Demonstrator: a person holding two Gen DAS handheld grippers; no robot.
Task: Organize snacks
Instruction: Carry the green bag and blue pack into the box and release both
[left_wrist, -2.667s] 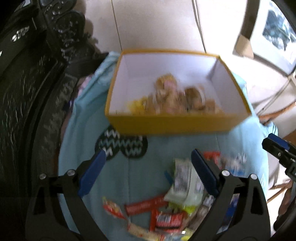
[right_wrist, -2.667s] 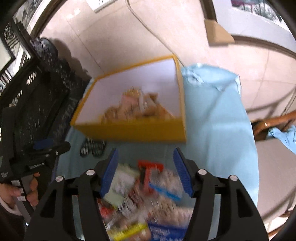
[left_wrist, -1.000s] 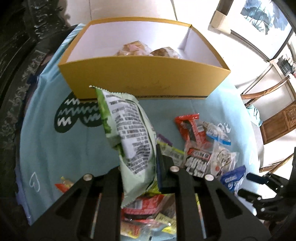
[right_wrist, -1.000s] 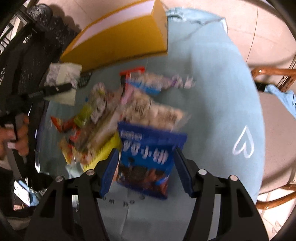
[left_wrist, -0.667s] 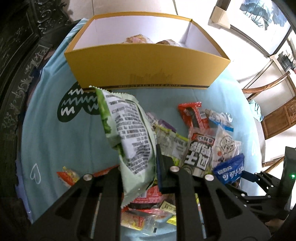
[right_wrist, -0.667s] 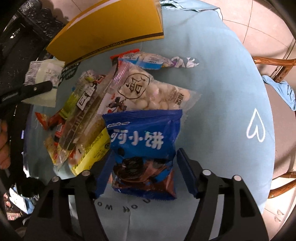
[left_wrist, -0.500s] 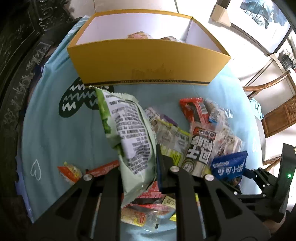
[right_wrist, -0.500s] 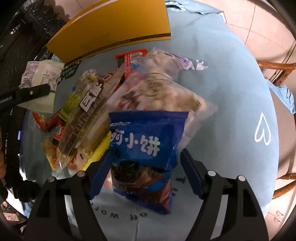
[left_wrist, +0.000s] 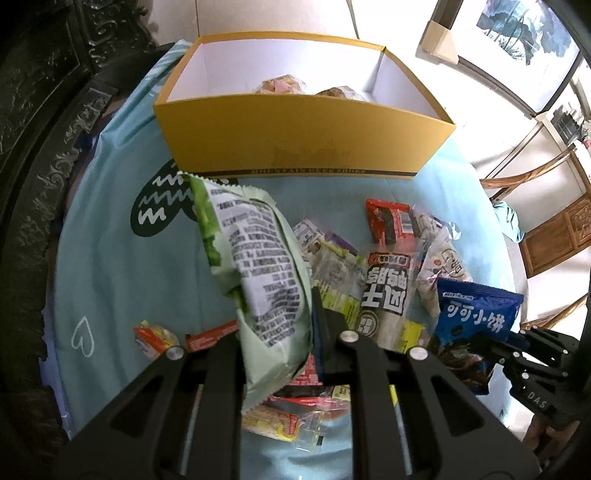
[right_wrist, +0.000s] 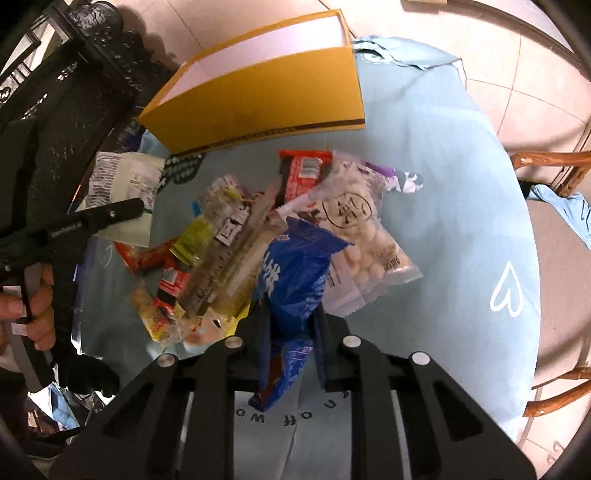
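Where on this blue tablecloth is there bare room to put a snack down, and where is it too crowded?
Bare cloth lies right of the snack pile, around the white heart, and left of it, between the zigzag print and the other heart. The pile fills the middle in front of the yellow box.

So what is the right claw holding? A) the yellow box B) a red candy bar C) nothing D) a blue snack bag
D: the right claw is shut on the blue snack bag, lifting it off the pile, while the yellow box sits behind on the table.
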